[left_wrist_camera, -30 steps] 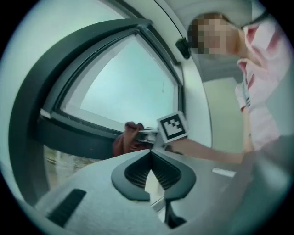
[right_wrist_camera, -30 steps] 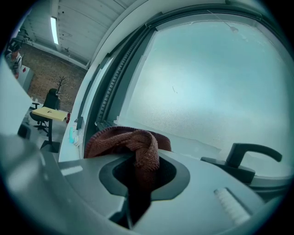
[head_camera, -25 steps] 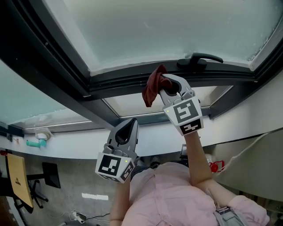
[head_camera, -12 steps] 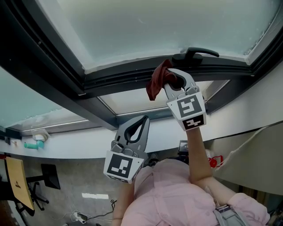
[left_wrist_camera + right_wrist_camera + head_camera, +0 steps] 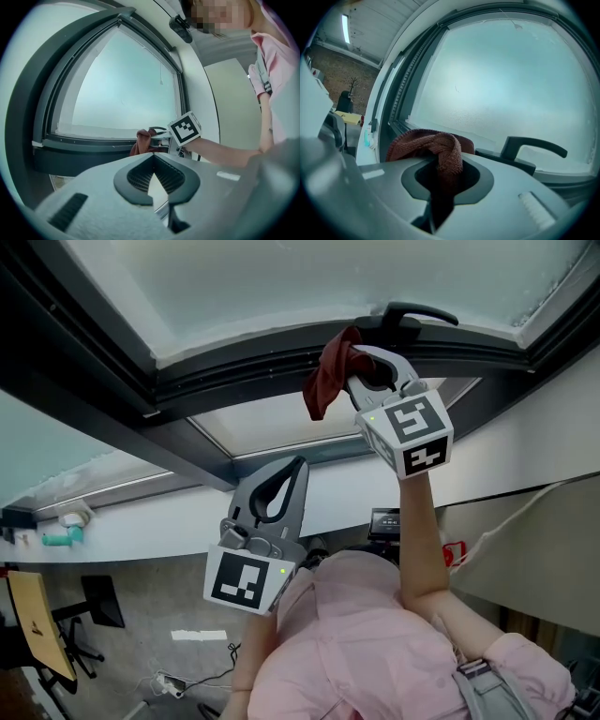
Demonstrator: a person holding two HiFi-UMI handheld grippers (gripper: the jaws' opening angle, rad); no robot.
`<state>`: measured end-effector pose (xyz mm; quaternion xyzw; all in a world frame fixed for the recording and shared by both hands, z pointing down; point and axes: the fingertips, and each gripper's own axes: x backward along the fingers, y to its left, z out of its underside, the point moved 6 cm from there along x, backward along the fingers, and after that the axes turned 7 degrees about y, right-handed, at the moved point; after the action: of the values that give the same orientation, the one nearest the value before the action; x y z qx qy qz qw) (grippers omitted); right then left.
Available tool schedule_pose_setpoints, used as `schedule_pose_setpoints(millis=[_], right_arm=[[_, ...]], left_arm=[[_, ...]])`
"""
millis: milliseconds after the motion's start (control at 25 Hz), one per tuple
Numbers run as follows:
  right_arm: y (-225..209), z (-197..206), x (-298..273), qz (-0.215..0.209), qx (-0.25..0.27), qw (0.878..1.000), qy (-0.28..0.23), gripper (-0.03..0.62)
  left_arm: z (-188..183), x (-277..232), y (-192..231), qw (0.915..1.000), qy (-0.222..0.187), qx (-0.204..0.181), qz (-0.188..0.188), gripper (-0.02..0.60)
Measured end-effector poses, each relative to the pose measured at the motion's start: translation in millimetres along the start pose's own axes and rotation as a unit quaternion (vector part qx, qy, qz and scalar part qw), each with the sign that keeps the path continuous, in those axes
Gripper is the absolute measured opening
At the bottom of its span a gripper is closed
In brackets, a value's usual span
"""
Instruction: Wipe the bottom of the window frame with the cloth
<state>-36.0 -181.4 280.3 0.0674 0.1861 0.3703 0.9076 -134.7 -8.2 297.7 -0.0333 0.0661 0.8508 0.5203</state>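
My right gripper [image 5: 361,360] is shut on a dark red cloth [image 5: 330,373], bunched between its jaws and hanging just in front of the dark bottom rail of the window frame [image 5: 244,376]. The right gripper view shows the cloth [image 5: 440,150] pinched in the jaws, close to the frosted pane and the black window handle [image 5: 532,145]. My left gripper [image 5: 289,468] is shut and holds nothing, lower and to the left, below the frame. In the left gripper view its jaws meet, and the cloth [image 5: 142,142] and the frame rail [image 5: 84,143] lie beyond.
The black handle [image 5: 417,313] sits on the frame just right of the cloth. A white sill [image 5: 141,535] runs below the window. A teal object [image 5: 58,538] lies on the sill at far left. The person's pink sleeve [image 5: 366,643] fills the lower middle.
My right gripper has carried the cloth up toward the frame rail. The left gripper has drifted slightly right and stays shut.
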Motion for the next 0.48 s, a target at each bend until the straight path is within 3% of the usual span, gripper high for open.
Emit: schedule_pose_setpoints(millis=[200,480], right_arm=[[-4.0,1.1,1.0,-0.024,0.012,1.0,0.008,0.06],[-9.3,4.2,3.3,-0.013,0.016,1.0,0.012,0.06]], left_arm=[[4.1,3.2,0.0,1.0,0.007,-0.001,0.0,-0.005],[8.0,3.1,-1.3,0.9998,0.014,-0.009,0.01,-0.005]])
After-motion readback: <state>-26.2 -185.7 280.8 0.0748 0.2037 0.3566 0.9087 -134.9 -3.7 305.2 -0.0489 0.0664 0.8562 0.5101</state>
